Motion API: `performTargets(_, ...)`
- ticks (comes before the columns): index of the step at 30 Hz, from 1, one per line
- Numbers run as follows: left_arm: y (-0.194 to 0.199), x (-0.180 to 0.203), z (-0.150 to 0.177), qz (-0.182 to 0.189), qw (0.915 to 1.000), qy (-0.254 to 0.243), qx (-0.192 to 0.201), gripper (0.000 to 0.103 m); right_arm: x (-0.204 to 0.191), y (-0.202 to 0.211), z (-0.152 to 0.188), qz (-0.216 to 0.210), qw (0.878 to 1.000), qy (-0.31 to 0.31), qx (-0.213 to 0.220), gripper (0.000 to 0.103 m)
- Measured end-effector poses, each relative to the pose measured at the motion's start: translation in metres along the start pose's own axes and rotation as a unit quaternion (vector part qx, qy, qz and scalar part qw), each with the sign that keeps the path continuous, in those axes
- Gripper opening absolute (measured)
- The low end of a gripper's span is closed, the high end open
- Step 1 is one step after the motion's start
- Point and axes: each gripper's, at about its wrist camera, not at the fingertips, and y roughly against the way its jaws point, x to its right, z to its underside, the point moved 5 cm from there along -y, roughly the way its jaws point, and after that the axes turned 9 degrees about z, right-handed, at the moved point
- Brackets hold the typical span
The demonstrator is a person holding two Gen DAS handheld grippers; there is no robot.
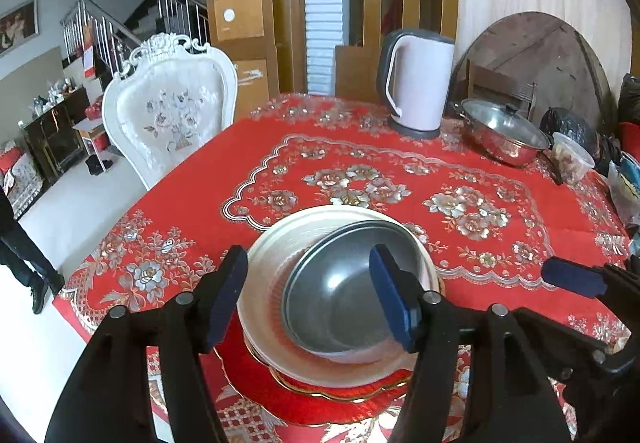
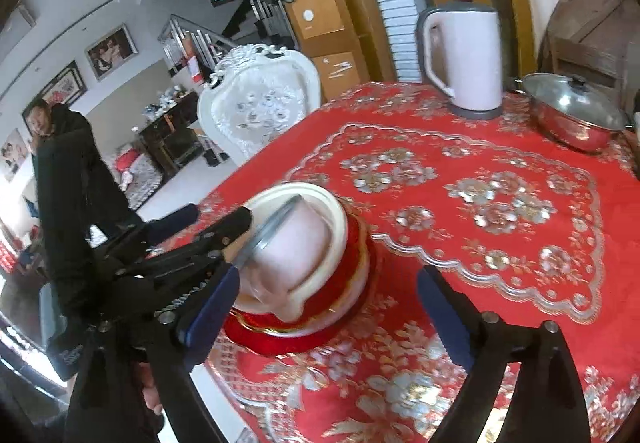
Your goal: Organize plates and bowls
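Metal bowl (image 1: 336, 295) tilted inside cream bowl (image 1: 276, 243), left gripper (image 1: 310, 295) spread

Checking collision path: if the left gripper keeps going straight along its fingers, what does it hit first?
Likely the metal bowl, tilted inside the cream bowl on the red plate stack. The left gripper is open, its right finger already over the metal bowl's rim. Depth is unclear; the cream bowl's rim could touch first.

Left wrist view: looks forward and down, close over the stacked white bowl (image 1: 276, 243) on the red floral-clothed desk (image 1: 520, 211). Right wrist view: same stack (image 2: 332, 211) from its right, slightly farther off. Both share the white electric kettle (image 1: 420, 83) (image 2: 464, 63) and the white carved chair (image 1: 172, 111) (image 2: 260, 99).
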Motion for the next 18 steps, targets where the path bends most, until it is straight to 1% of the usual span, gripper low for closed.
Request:
performTargets(1,0.001,0.002,0.002,0.000,1.0000,-0.001,0.004,0.070,0.003,0.001,0.003,0.004,1.000,-0.001,0.002,0.093)
performTargets(3,0.002,0.007,0.007,-0.002,1.0000,-0.006,0.008,0.070,0.009,0.004,0.007,0.004,1.000,-0.007,0.006,0.095)
performTargets(6,0.007,0.016,0.011,-0.015,0.9995,-0.019,0.022,0.070,0.019,0.008,0.015,0.021,1.000,-0.014,0.012,0.097)
performTargets(8,0.010,0.019,0.013,-0.021,0.9991,-0.017,0.032,0.070,0.025,0.008,0.019,0.022,1.000,-0.018,0.012,0.098)
performTargets(11,0.015,0.023,0.015,-0.009,0.9993,-0.011,0.035,0.070,0.032,0.008,0.024,0.020,0.999,-0.027,0.009,0.098)
performTargets(14,0.021,0.027,0.012,-0.023,0.9983,-0.019,0.050,0.071,0.036,0.008,0.027,0.021,0.999,-0.028,0.010,0.098)
performTargets(15,0.023,0.030,0.012,-0.026,0.9980,-0.022,0.054,0.071,0.037,0.009,0.028,0.023,0.999,-0.025,0.010,0.098)
performTargets(16,0.026,0.033,0.012,-0.024,0.9978,-0.023,0.057,0.075,0.036,0.010,0.029,0.025,0.999,-0.023,0.011,0.099)
performTargets(18,0.029,0.038,0.012,-0.014,0.9977,-0.025,0.061,0.079,0.036,0.012,0.032,0.028,0.999,-0.020,0.012,0.099)
